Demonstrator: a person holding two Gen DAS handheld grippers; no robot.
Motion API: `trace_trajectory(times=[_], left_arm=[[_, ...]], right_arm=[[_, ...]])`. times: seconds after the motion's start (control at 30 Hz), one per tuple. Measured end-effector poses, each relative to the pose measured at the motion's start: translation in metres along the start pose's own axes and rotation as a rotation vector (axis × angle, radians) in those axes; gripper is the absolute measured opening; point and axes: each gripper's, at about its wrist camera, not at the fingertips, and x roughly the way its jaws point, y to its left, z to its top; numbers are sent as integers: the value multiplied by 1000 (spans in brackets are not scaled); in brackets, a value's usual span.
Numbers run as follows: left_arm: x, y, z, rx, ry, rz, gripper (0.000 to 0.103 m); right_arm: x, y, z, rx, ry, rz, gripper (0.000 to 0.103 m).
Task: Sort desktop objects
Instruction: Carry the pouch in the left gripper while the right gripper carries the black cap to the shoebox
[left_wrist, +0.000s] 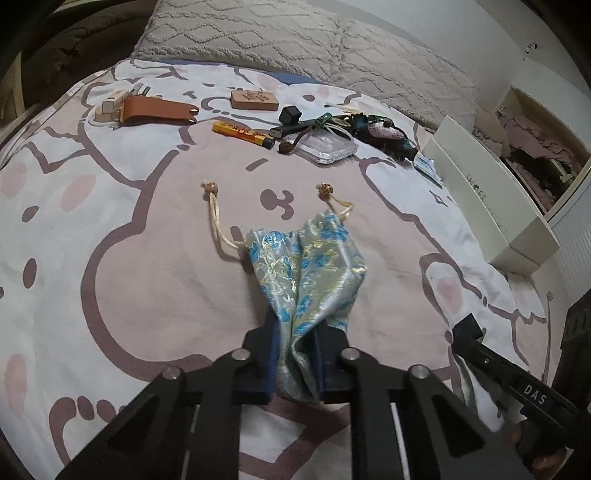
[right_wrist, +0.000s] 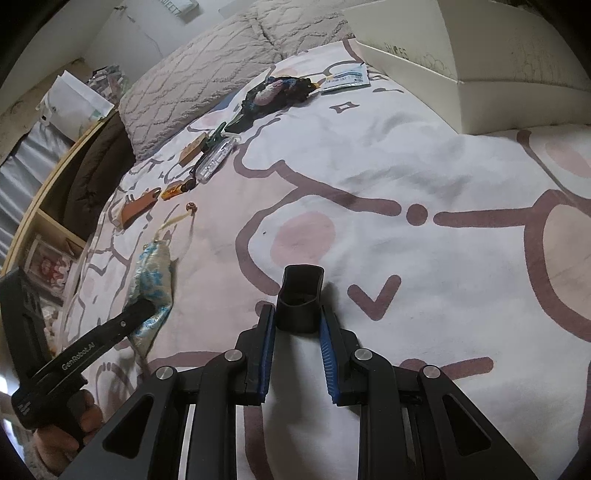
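Note:
My left gripper (left_wrist: 295, 332) is shut on the bottom end of a blue-and-gold brocade drawstring pouch (left_wrist: 314, 266), whose mouth and cream cords point away over the bed. The pouch also shows in the right wrist view (right_wrist: 153, 273), with the left gripper (right_wrist: 142, 308) on it. My right gripper (right_wrist: 297, 317) holds a small black open-ended cap (right_wrist: 300, 299) between its blue pads, just above the sheet. More items lie in a row at the far side: a brown leather case (left_wrist: 155, 110), a wooden block (left_wrist: 255, 100), a yellow lighter (left_wrist: 243, 133), a clear plastic case (left_wrist: 327, 144).
A patterned quilt pillow (left_wrist: 295, 40) lies behind the row. A dark crocheted bundle (left_wrist: 384, 134) and a blue sachet (left_wrist: 426, 166) lie at the right. White shoe boxes (left_wrist: 491, 206) stand along the bed's right edge. A wooden shelf (right_wrist: 44, 206) stands at the left.

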Motion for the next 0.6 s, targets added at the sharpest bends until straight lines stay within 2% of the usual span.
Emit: trace_trajectory(times=[0.23,0.6], left_arm=[[-14,-5,2,24,-44,6,10],[-31,-35,13,81,-101,-27,10]], right_arm=[[-5,1,1,-12,-8,-16,24],[-36,-15,17,-7,-93,-42,24]])
